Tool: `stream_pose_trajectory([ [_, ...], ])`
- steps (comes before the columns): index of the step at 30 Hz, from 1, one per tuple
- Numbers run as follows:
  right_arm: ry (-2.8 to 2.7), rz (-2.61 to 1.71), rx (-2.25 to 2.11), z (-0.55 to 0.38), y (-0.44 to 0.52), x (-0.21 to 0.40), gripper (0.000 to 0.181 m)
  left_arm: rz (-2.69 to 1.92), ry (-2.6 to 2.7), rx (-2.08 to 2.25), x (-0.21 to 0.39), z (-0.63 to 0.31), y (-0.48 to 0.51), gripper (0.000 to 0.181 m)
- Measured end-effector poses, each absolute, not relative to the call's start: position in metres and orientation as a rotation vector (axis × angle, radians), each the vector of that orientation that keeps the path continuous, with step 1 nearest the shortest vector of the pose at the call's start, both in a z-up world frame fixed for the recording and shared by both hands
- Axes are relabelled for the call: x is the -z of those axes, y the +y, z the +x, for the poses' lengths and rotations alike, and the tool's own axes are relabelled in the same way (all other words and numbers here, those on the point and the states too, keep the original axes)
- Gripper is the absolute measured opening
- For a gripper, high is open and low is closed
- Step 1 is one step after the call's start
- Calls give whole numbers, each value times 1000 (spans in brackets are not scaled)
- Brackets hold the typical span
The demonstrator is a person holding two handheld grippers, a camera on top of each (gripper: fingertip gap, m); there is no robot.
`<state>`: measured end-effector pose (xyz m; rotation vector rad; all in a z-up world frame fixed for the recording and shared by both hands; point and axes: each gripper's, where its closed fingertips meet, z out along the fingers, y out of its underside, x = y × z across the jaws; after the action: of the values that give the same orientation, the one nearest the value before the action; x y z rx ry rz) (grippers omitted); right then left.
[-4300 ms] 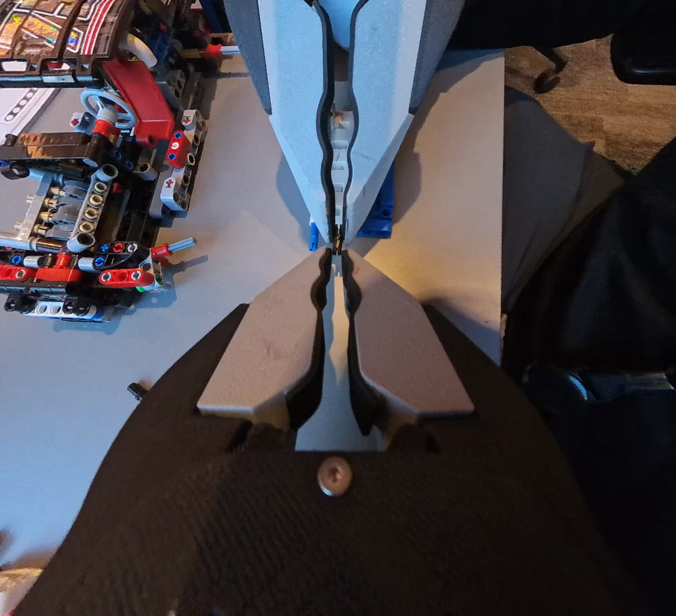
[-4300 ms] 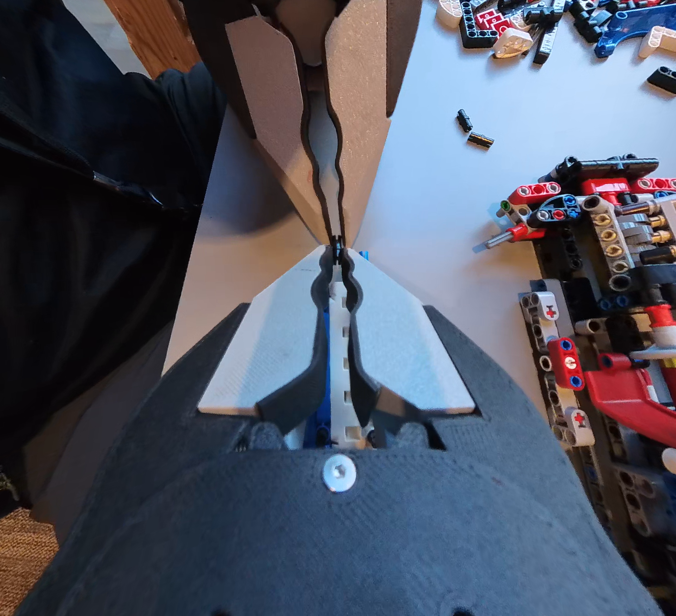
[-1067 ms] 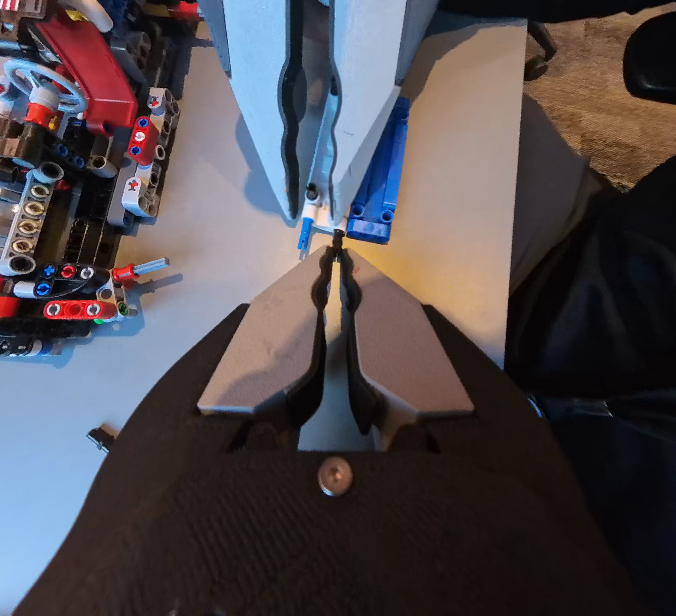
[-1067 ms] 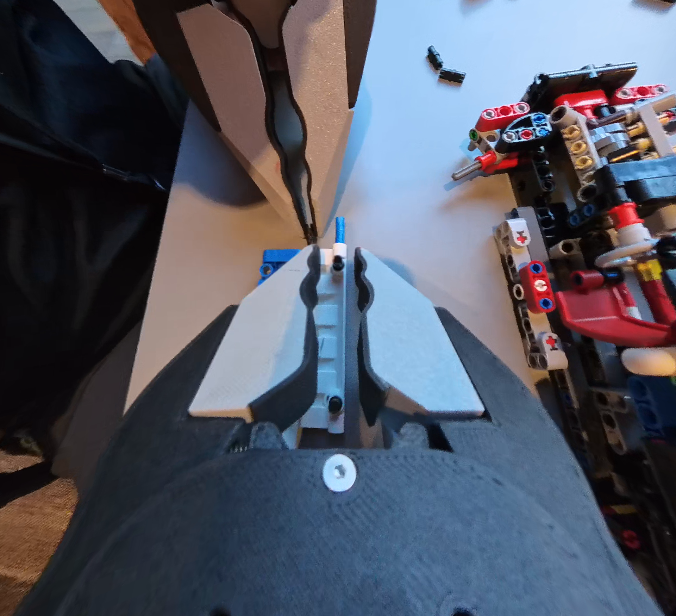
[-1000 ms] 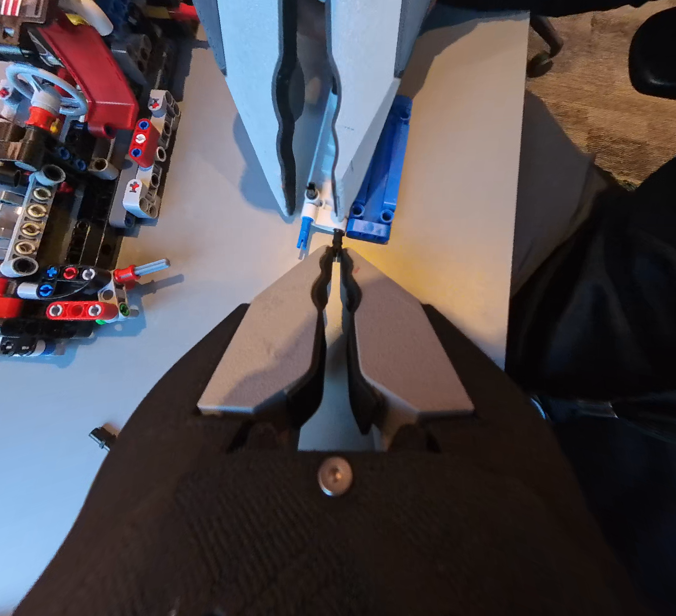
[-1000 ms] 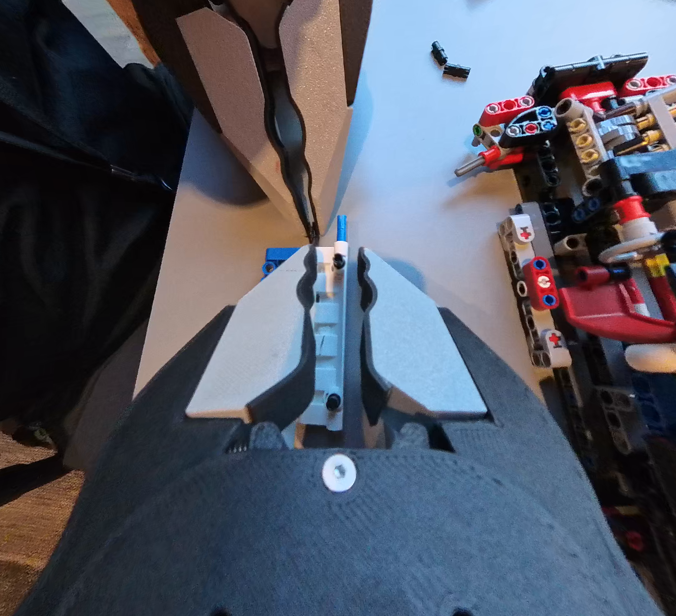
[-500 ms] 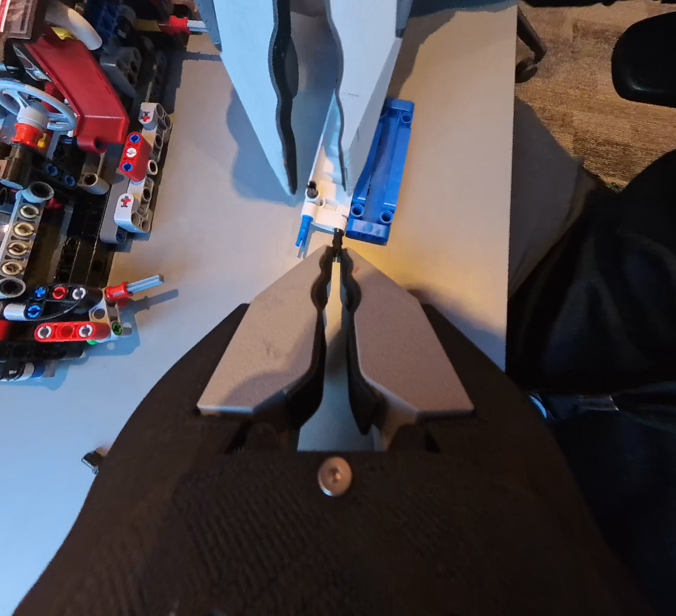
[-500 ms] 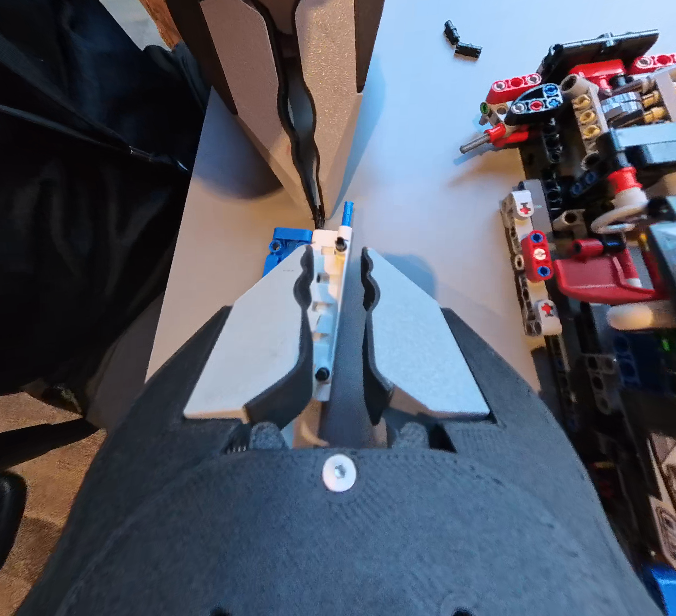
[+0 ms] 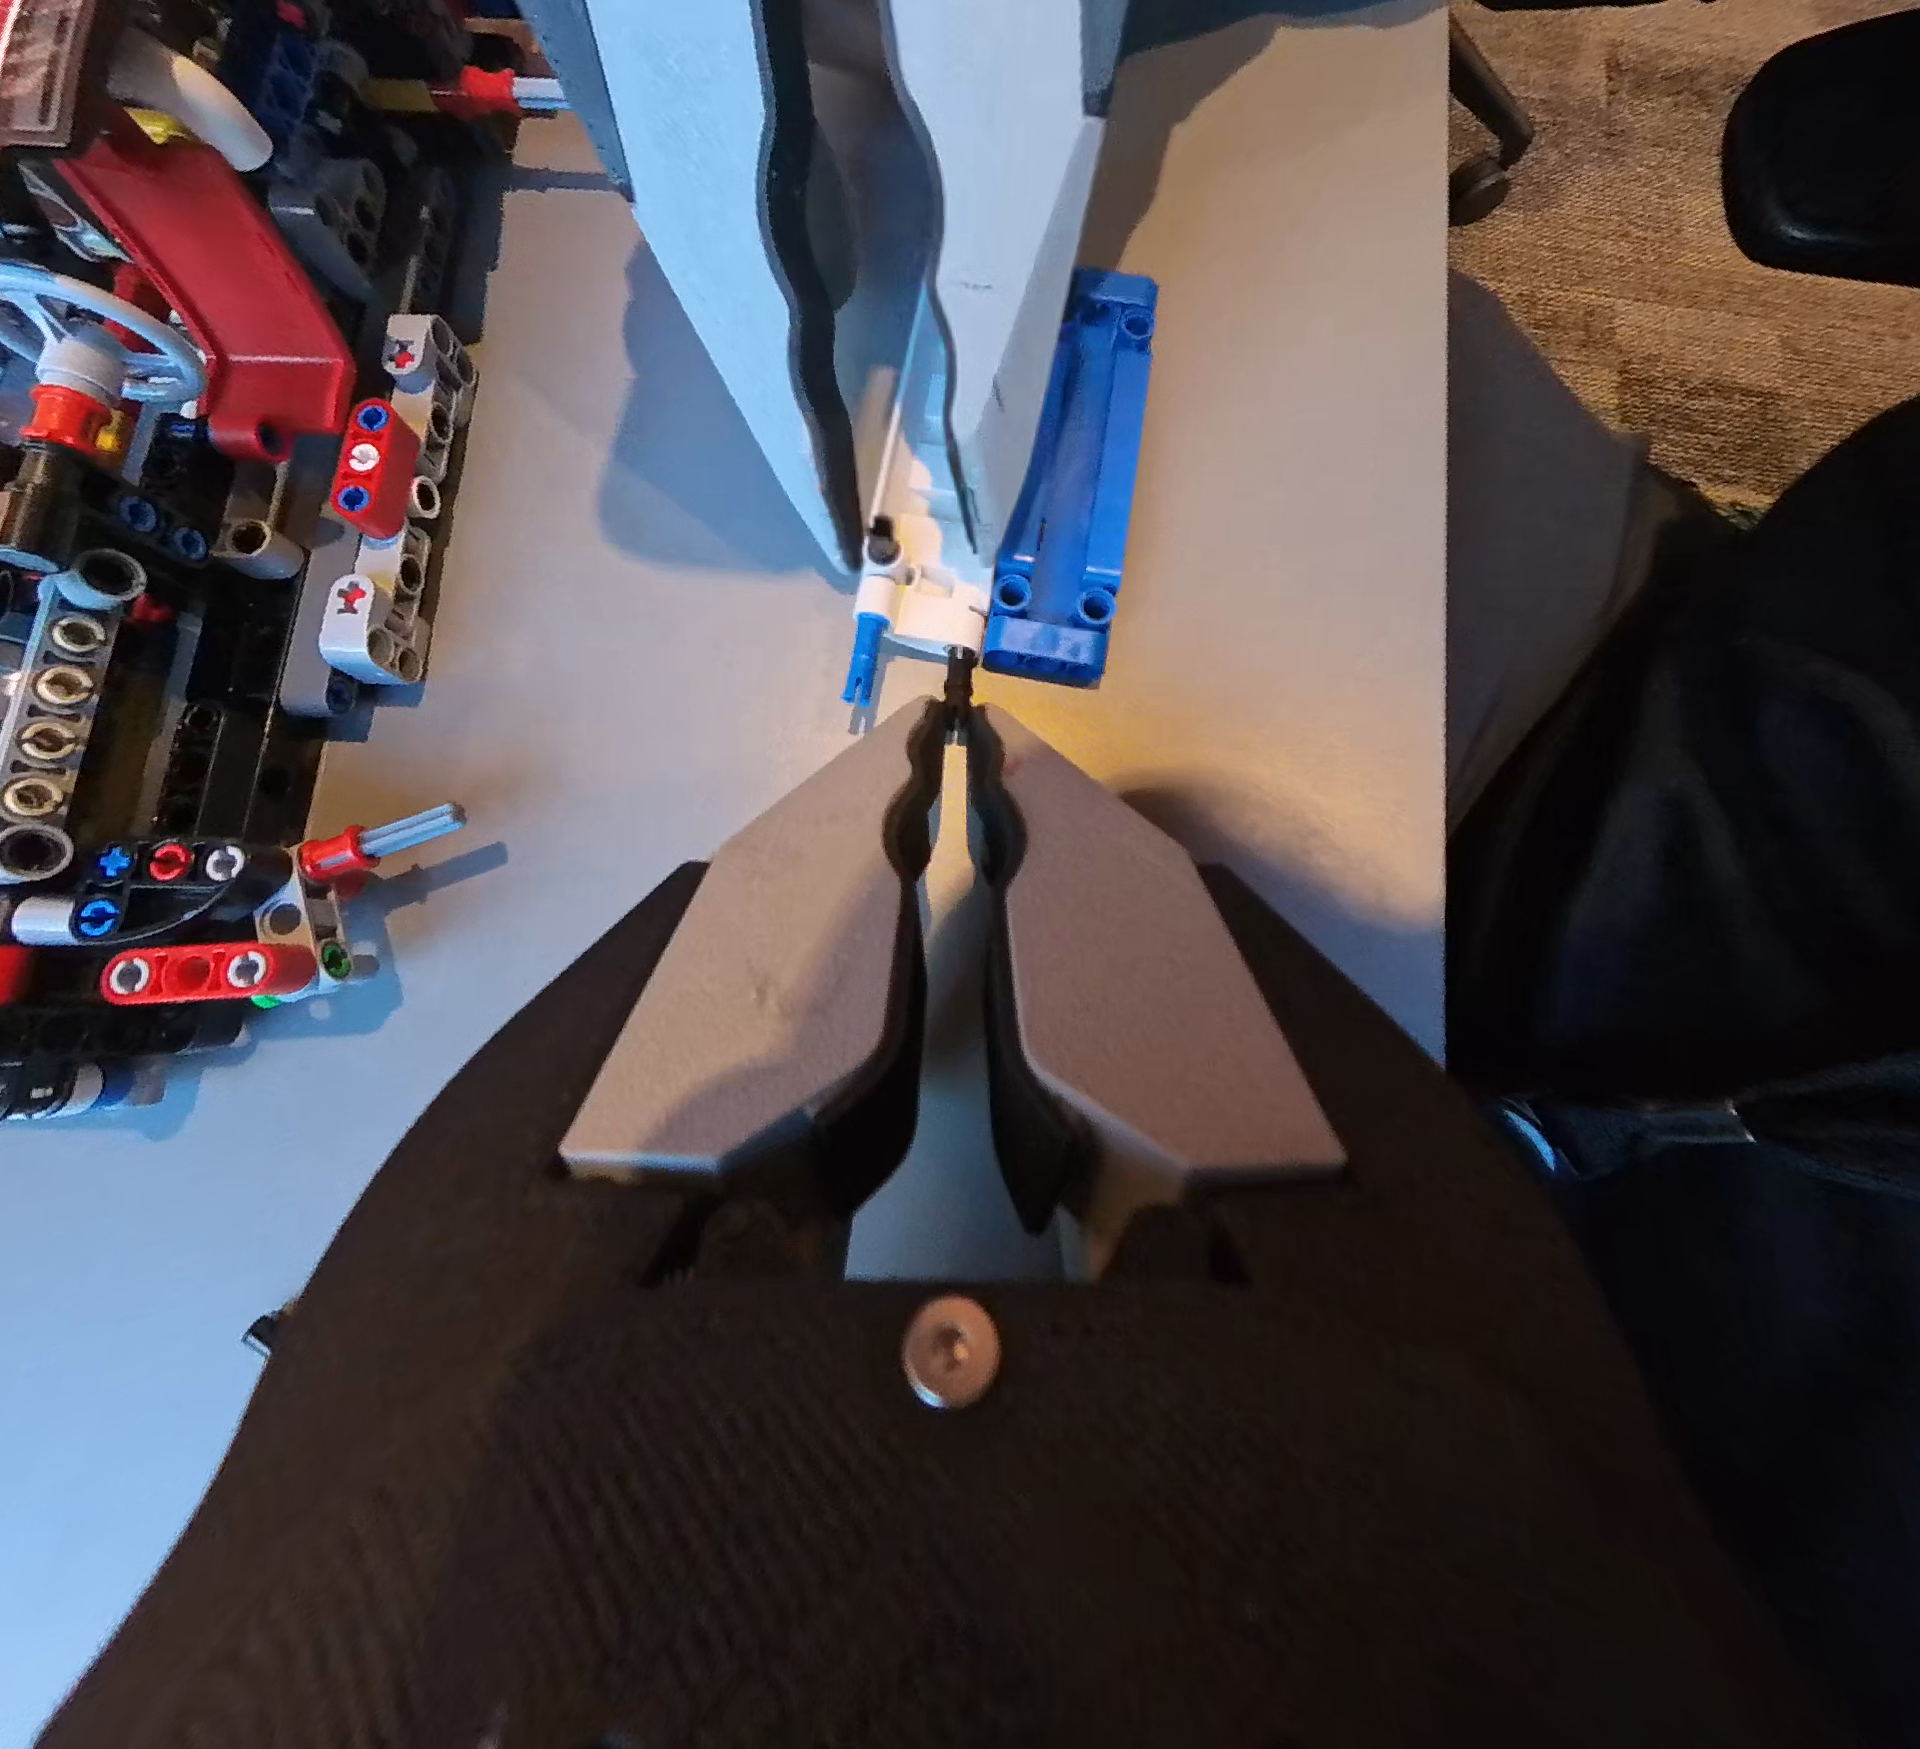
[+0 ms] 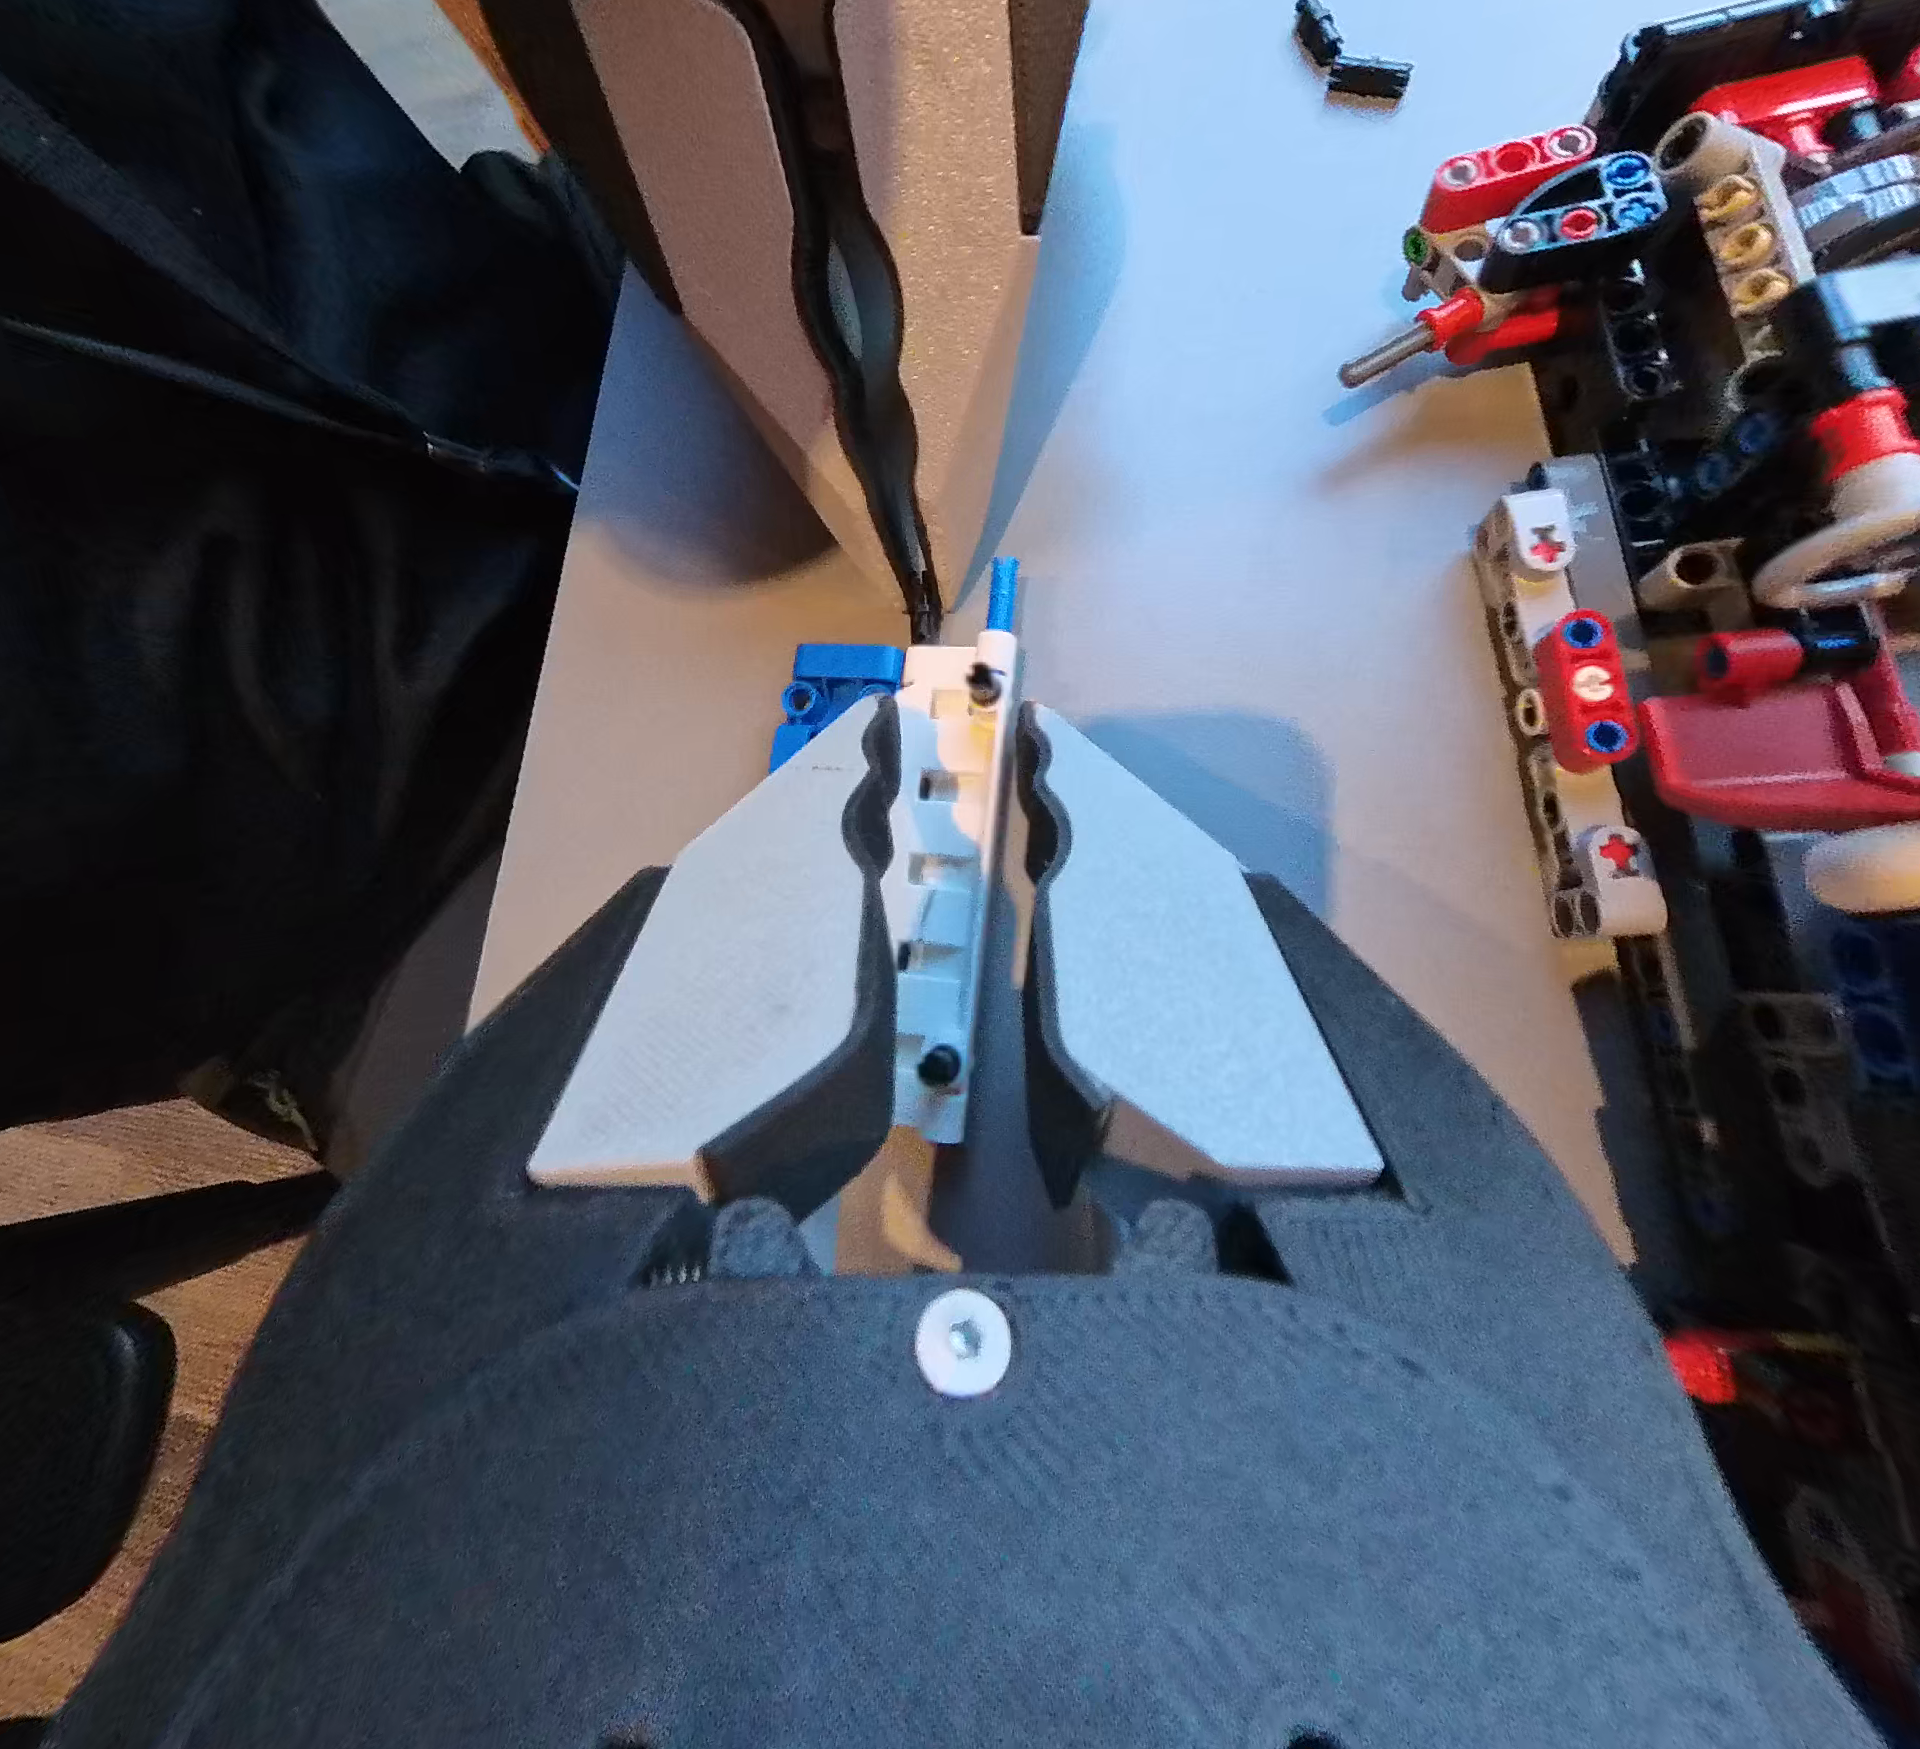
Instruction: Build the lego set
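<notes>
Smooth grey tabletop (image 9: 644, 764), ribbed white panel (image 10: 940, 878)

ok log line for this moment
left gripper: shut on black pin | right gripper: open around white panel | pin at panel end

A white panel (image 10: 951, 868) carrying a blue pin (image 10: 1004, 587) is lying beside a blue panel (image 9: 1075, 473). The desk (image 9: 644, 743) is showing pale grey.

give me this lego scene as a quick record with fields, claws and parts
left claw: shut on black pin, pin tip at white panel's end
right claw: open, fingers either side of white panel
blue pin: sticks out of the panel's far end
blue panel: lies flat on the table beside the white one
car build: on the table, untouched
</notes>
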<state>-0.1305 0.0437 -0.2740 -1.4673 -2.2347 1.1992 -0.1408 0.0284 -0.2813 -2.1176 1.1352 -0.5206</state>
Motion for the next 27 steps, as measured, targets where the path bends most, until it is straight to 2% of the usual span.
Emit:
stream_pose_trajectory([
  [11, -2244, -1470, -1095, -135, 48, 278, 9, -2118, 1135, 524, 281, -141, 29, 2],
  [27, -2256, -1419, -1066, -135, 45, 280, 8, -2120, 1147, 548, 281, -138, 29, 2],
])
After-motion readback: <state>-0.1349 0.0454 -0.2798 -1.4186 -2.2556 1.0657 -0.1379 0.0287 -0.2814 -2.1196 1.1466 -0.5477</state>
